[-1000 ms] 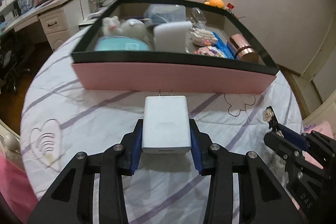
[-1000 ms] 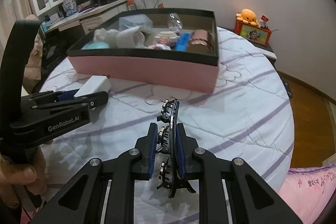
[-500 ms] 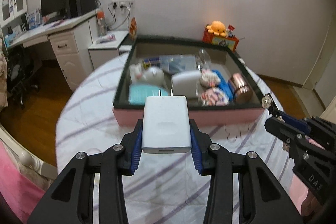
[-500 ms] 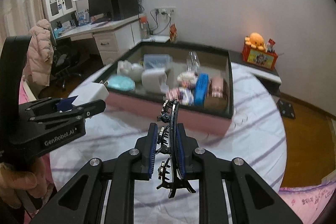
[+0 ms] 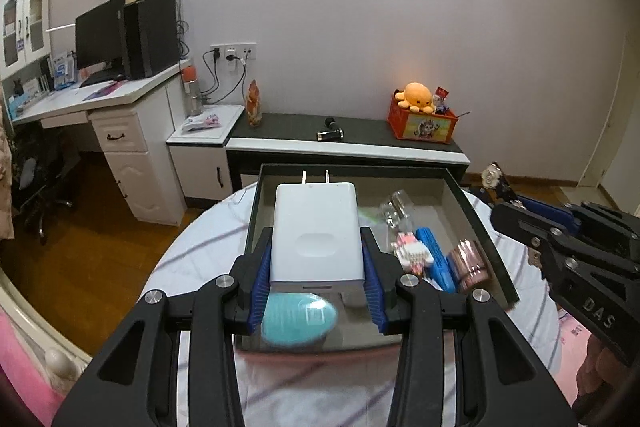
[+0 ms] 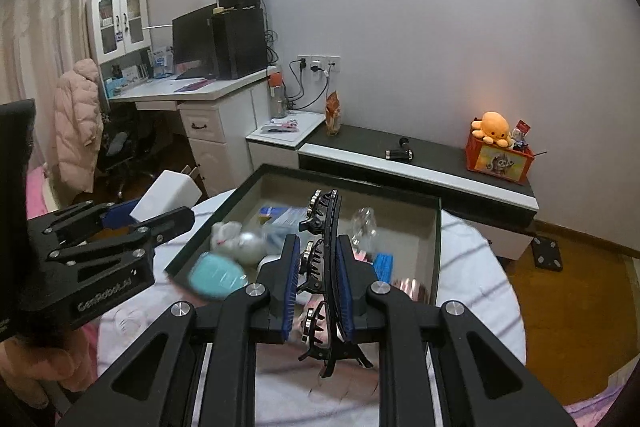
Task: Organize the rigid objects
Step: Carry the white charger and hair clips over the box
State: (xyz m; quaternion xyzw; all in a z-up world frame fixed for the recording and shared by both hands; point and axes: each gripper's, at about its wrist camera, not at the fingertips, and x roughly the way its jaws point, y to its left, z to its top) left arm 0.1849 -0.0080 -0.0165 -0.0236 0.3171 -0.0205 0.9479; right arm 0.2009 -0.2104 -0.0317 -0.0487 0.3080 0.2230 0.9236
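Observation:
My left gripper [image 5: 317, 263] is shut on a white wall charger [image 5: 316, 231], prongs pointing away, held above the near left part of the open black-rimmed box [image 5: 476, 223]. My right gripper [image 6: 318, 291] is shut on a black hair claw clip [image 6: 326, 255] with metal studs, standing on edge between the blue pads, over the box [image 6: 434, 239]. Inside the box lie a teal oval case [image 5: 298, 319], a blue item [image 5: 434, 259], a copper tin [image 5: 468, 263] and a clear bottle [image 6: 364, 223]. Each gripper shows at the edge of the other's view.
The box rests on a round bed with a white, purple-striped cover [image 6: 476, 267]. Behind it stand a low dark bench [image 5: 352, 141] with an orange plush crate [image 5: 422, 115] and a white desk [image 5: 100, 107] with a monitor. Wood floor lies left and right.
Both grippers have risen and tilted, so the box is now seen from above instead of from its pink front side. The charger and the clip stay gripped.

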